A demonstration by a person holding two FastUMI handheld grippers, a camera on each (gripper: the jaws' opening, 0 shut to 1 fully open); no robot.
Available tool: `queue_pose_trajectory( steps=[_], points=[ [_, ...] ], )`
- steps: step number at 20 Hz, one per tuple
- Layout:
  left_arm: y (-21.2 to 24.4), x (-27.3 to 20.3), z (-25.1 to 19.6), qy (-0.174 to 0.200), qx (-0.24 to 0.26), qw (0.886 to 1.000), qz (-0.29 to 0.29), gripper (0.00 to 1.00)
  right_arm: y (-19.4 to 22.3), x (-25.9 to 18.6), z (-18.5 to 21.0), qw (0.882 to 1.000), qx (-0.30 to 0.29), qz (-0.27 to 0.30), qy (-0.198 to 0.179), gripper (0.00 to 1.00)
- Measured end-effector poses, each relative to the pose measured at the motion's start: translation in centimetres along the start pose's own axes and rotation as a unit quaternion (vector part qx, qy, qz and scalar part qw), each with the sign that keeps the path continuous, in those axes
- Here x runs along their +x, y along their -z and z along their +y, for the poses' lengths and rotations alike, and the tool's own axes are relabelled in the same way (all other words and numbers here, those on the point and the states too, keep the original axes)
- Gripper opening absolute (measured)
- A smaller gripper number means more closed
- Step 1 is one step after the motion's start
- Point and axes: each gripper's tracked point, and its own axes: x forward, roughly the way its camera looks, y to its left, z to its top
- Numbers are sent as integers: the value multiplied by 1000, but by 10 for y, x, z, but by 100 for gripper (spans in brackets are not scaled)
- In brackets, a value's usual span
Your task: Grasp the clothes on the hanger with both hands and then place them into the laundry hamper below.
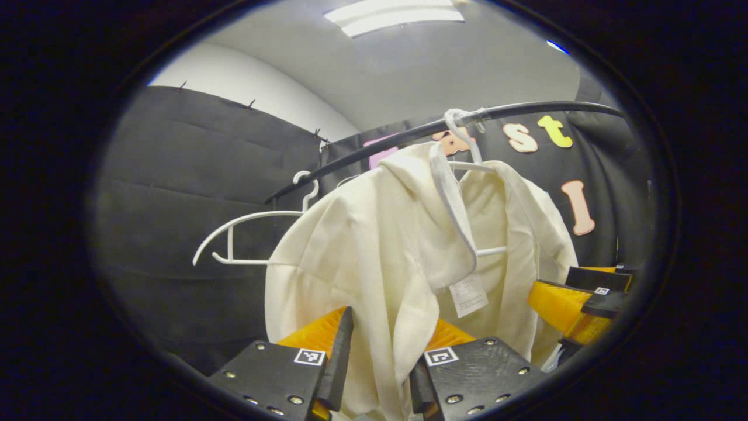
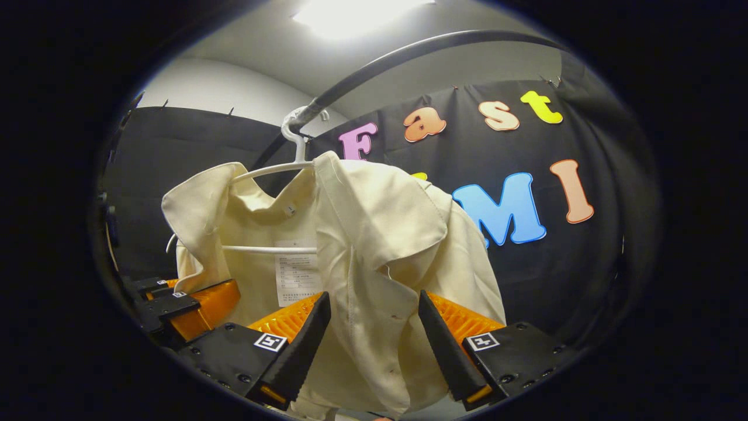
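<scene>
The cream shirt (image 1: pixel 374 257) ran below the bottom edge in the left gripper view, so its hem could not be seen. Its folds covered most of the white hanger (image 1: pixel 467 158) carrying it, leaving the hook and short stretches of bar. The print on the care label (image 1: pixel 468 295) was too small to read. In the right gripper view, the shirt's lower part was likewise cut off, and the left gripper (image 2: pixel 175 307) was partly lost at the left rim.
</scene>
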Motion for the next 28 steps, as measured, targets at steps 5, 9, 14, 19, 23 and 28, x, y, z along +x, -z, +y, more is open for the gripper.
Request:
queue_pose_trajectory(
  steps=[5, 9, 14, 19, 23, 28],
  points=[
    [-3, -5, -1, 5, 10, 1000, -3, 46, 8, 27, 4, 999, 19, 7, 25, 98],
    [-5, -7, 1, 0, 14, 1000, -7, 46, 9, 42, -1, 998, 39, 8, 58, 96],
    [0, -4, 5, -5, 21, 1000, 8, 46, 3, 48, -22, 993, 5, 0, 121, 43],
    [4, 3, 29, -46, 18, 999, 10, 2, -12, 45, -34, 993, -1, -15, 120, 1],
    [-6, -5, 42, -66, -9, 998, -3, 3, -36, 26, -63, 987, -25, -47, 153, 1],
    [-41, -28, 62, -76, 0, 996, -43, 1, -89, 3, -99, 973, -54, -107, 196, 1]
  ],
)
